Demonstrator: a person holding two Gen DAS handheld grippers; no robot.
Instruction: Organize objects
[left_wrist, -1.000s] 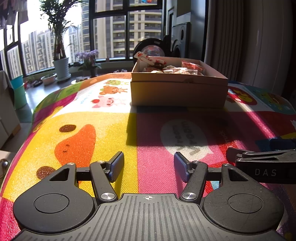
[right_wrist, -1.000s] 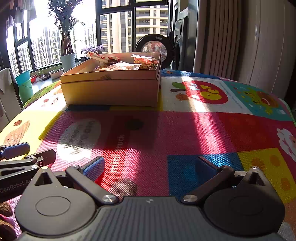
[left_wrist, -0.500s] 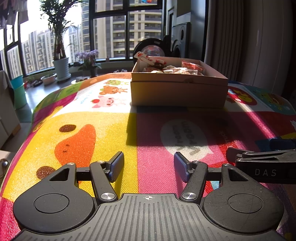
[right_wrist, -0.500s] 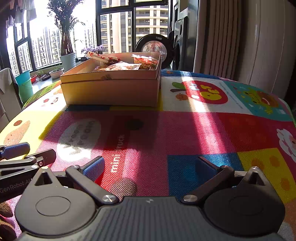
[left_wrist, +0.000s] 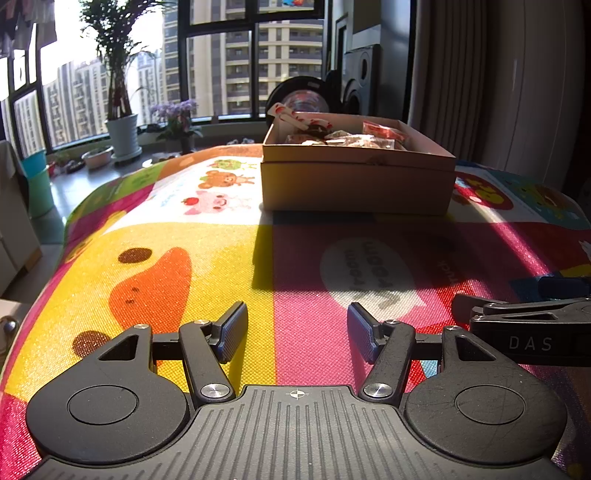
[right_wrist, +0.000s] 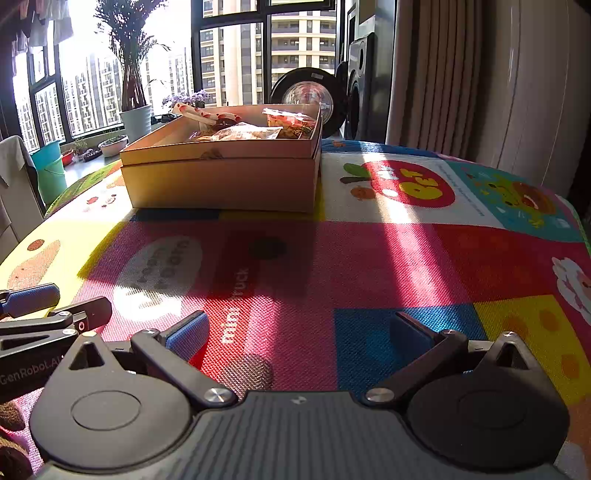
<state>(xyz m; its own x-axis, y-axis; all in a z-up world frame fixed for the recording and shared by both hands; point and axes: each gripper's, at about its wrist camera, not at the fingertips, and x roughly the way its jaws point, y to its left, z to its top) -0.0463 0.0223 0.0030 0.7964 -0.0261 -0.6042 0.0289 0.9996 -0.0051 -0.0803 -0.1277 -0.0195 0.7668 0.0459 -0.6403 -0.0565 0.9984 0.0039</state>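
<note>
Snacks (right_wrist: 255, 129) fill the cardboard box (left_wrist: 356, 181) we see ahead on the colourful surface (left_wrist: 184, 258); our left tool (left_wrist: 297, 334) and right tool (right_wrist: 299, 332) both rest released, empty

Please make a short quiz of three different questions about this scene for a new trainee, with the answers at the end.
1. True or false: the left gripper holds a snack packet.
2. Where are the snack packets? A) in the cardboard box B) loose on the mat C) in the right gripper
3. Fill in: both grippers' jaws stand ____.

Key: 1 false; 2 A; 3 open.
</note>
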